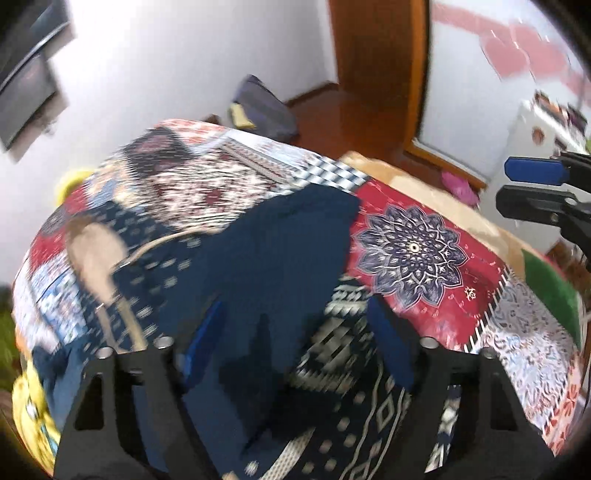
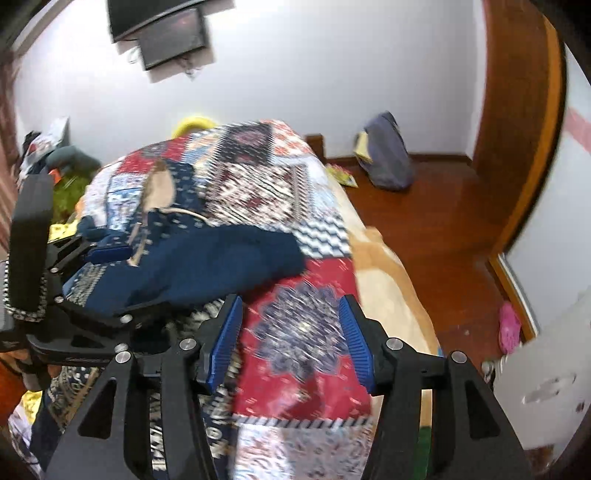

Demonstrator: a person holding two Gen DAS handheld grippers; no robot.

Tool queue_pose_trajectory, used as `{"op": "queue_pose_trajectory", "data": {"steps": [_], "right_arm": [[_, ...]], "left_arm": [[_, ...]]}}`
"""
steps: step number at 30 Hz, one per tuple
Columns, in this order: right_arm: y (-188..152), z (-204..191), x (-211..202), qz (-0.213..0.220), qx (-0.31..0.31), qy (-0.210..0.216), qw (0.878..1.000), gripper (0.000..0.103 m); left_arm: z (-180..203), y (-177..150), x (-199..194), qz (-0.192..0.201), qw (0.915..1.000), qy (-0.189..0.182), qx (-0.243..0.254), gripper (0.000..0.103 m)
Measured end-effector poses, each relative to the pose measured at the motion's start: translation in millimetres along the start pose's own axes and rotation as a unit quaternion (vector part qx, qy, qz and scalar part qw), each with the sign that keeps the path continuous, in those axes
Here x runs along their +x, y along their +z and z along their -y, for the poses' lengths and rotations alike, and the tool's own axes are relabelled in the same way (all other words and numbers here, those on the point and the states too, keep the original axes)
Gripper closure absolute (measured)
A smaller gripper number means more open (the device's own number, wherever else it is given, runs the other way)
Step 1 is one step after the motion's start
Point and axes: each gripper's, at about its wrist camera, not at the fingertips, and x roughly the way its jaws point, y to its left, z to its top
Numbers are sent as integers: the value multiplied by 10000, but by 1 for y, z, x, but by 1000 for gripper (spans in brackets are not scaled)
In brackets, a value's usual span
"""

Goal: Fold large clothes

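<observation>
A dark navy garment (image 1: 273,254) with a white patterned band and a pale inner lining lies bunched on a patchwork bedspread (image 1: 413,254). My left gripper (image 1: 295,350) hangs just above the navy cloth, jaws wide apart, nothing between them. In the right wrist view the garment (image 2: 221,258) lies left of centre. My right gripper (image 2: 291,339) is open over the red patch of the bedspread (image 2: 295,384), beside the garment's edge. The left gripper (image 2: 110,254) shows at the left, over the navy cloth. The right gripper's fingers (image 1: 535,173) show at the left view's right edge.
A wooden floor (image 2: 436,221) lies right of the bed, with a grey bag (image 2: 388,155) against the white wall and a pink slipper (image 2: 509,328). A wooden door frame (image 1: 373,66) stands behind. A screen (image 2: 170,33) hangs on the wall. A green cloth (image 1: 550,291) lies at the bed's corner.
</observation>
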Motion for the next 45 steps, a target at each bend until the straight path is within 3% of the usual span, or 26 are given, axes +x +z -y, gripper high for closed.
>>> {"op": "queue_pose_trajectory", "data": {"steps": [5, 8, 11, 13, 17, 23, 29, 35, 40, 45], "right_arm": [[-17, 26, 21, -299, 412, 2, 9987, 52], [-26, 35, 26, -390, 548, 10, 9977, 52], [-30, 40, 26, -428, 578, 6, 9974, 52], [-33, 39, 23, -411, 525, -21, 9978, 52], [-30, 30, 24, -387, 401, -11, 9984, 52], [-17, 1, 33, -395, 171, 205, 9989, 52], [-2, -46, 49, -410, -321, 320, 9981, 52], [-2, -76, 94, -891, -521, 271, 9943, 52], [-22, -90, 120, -1332, -866, -33, 9873, 53], [-26, -86, 118, -1338, -799, -67, 9877, 51]], "left_arm": [[18, 22, 53, -412, 9991, -64, 105, 30], [23, 31, 83, -598, 9978, 207, 188, 32], [18, 36, 90, -414, 9976, 557, 63, 60], [10, 38, 80, -199, 9988, 427, -116, 94], [-12, 40, 36, 396, 9977, 267, -481, 95], [-69, 20, -51, 1167, 9871, 203, -1075, 96], [-144, -45, -107, 1298, 9746, 529, -1749, 96], [-199, -128, -108, 908, 9615, 663, -2506, 98], [-229, -204, -89, 509, 9407, 548, -3308, 98], [-248, -262, -63, 141, 9180, 279, -3954, 92]]}}
